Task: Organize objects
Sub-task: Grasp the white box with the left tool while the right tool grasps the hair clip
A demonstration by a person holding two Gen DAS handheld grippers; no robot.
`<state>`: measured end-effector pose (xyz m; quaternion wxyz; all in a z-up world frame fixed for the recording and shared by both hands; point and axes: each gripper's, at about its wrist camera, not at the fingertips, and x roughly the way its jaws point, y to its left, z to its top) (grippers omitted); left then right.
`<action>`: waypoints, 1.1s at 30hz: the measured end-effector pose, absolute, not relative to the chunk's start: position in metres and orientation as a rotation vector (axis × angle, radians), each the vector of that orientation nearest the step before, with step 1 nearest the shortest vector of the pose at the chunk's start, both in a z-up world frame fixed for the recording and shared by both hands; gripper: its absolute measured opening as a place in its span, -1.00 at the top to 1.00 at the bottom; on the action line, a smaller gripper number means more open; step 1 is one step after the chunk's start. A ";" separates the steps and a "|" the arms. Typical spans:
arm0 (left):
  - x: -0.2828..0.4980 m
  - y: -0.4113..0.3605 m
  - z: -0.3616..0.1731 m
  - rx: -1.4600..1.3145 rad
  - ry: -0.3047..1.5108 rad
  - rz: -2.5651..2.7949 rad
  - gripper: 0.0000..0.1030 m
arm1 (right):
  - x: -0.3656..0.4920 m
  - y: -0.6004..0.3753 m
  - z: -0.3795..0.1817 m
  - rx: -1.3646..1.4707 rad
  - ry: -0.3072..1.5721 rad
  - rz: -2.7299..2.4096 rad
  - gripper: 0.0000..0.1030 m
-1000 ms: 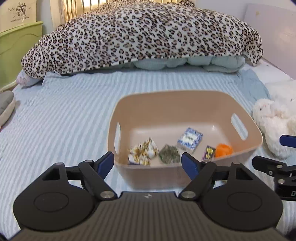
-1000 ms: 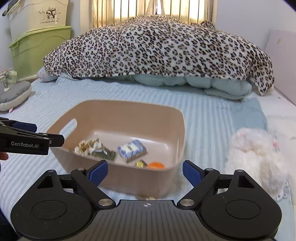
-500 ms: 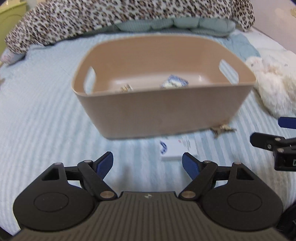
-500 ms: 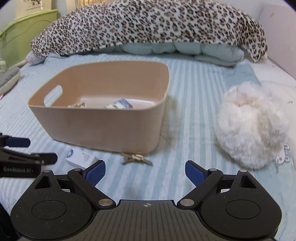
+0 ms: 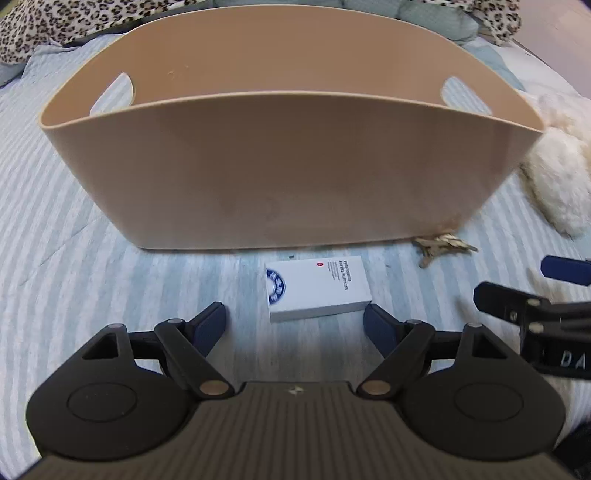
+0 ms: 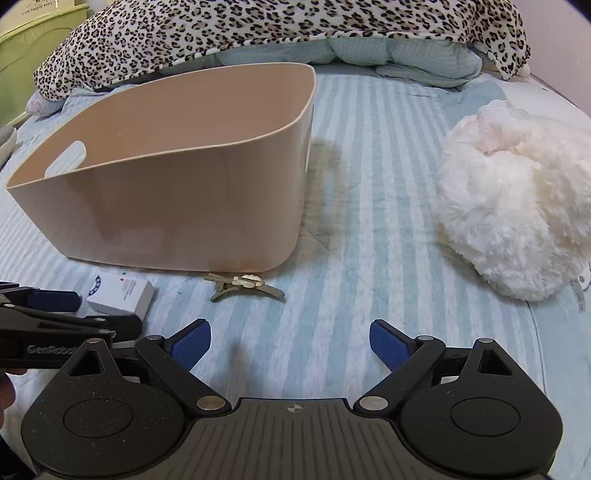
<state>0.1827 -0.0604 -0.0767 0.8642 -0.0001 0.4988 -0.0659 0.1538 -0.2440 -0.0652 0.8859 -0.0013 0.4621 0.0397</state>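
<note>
A beige plastic basket with handle cutouts stands on the striped bed; it also shows in the right wrist view. Its contents are hidden by the near wall. A small white box with a blue emblem lies on the sheet just in front of it, also seen in the right wrist view. A beige hair clip lies at the basket's front right corner. My left gripper is open, low over the bed, just short of the white box. My right gripper is open and empty, near the hair clip.
A white plush toy lies right of the basket. A leopard-print duvet over blue pillows fills the head of the bed. A green storage bin stands at the far left.
Both grippers have dropped from above the basket to near bed level and moved closer. The basket's inside has gone out of sight; the white box and hair clip have come into view.
</note>
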 end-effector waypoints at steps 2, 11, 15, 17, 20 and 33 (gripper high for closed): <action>0.184 -0.061 -0.077 -0.001 1.026 -0.136 -0.69 | 0.156 -0.242 -0.068 -0.008 0.958 0.083 -0.83; 0.188 -0.043 -0.074 -0.084 1.016 -0.131 -0.71 | 0.168 -0.237 -0.077 -0.015 0.963 0.077 -0.85; 0.189 -0.043 -0.073 -0.029 1.010 -0.127 -0.72 | 0.169 -0.234 -0.079 -0.025 0.968 0.073 -0.88; 0.189 -0.040 -0.073 0.000 0.996 -0.109 -0.67 | 0.169 -0.232 -0.081 -0.028 0.971 0.076 -0.88; 0.187 -0.030 -0.074 -0.001 0.983 -0.124 -0.50 | 0.171 -0.229 -0.084 -0.042 0.974 0.084 -0.88; 0.182 0.005 -0.065 0.000 1.015 -0.078 0.20 | 0.183 -0.211 -0.099 0.001 0.907 0.065 -0.74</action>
